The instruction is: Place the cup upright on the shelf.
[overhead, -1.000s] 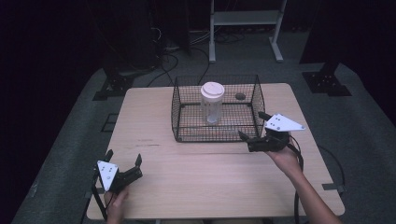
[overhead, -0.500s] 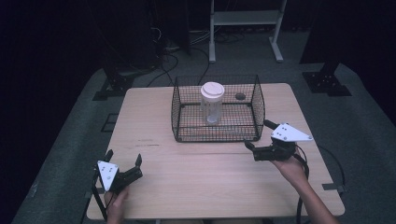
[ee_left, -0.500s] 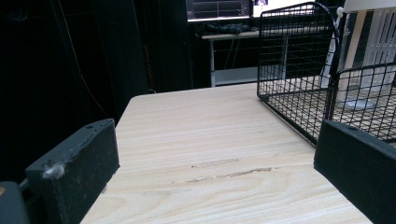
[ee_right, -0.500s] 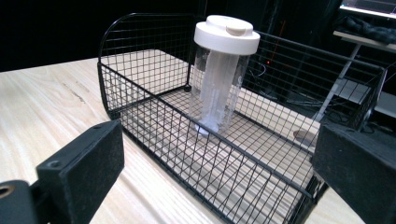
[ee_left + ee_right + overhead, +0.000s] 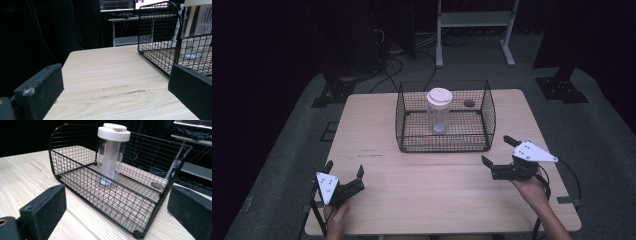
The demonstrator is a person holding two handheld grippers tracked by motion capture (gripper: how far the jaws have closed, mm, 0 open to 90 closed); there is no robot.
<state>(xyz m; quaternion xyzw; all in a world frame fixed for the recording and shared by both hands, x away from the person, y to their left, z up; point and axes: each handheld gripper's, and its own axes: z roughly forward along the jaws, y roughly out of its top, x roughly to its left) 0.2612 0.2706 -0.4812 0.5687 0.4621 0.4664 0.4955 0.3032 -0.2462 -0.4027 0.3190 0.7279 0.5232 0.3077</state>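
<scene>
A clear jar [image 5: 439,111] with a white lid is seen upright inside the black wire basket [image 5: 402,130] at the table's [image 5: 422,200] far middle. The left gripper [image 5: 346,176], near left, and right gripper [image 5: 497,152], near right, are held wide, empty.

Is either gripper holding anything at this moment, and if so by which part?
Nothing is held. The left gripper and right gripper both have open, empty jaws; the jar stands untouched in the wire basket.

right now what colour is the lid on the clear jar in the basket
White lid, clearest in the right gripper view.
</scene>
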